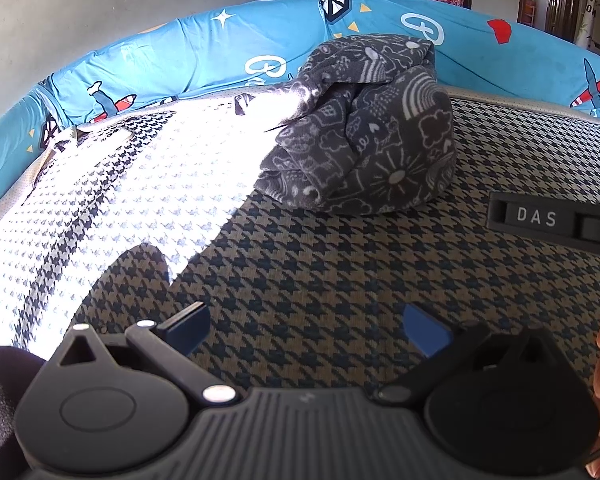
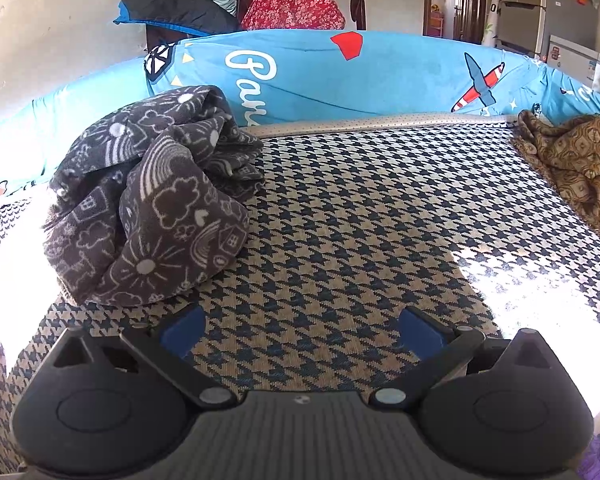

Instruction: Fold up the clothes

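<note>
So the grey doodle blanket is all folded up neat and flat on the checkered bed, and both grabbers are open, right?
Not quite. The grey doodle blanket isn't folded neat and flat; it sits in a crumpled heap, as the right wrist view shows. It is on the checkered bed, and both the left gripper and right gripper are open.

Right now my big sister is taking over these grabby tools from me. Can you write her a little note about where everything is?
Left tool: open, holding nothing, over the houndstooth-patterned mat.
Right tool: open, holding nothing, over the same mat.
The dark grey fleece garment with white doodle print sits crumpled in a heap on the mat, ahead and to the left of the right tool, in front of the blue cartoon-print cushion.
A brown patterned cloth lies bunched at the mat's far right.
Done: nothing looks folded.
Left: spread the grey garment flat and fold it, then probably the brown cloth.
</note>
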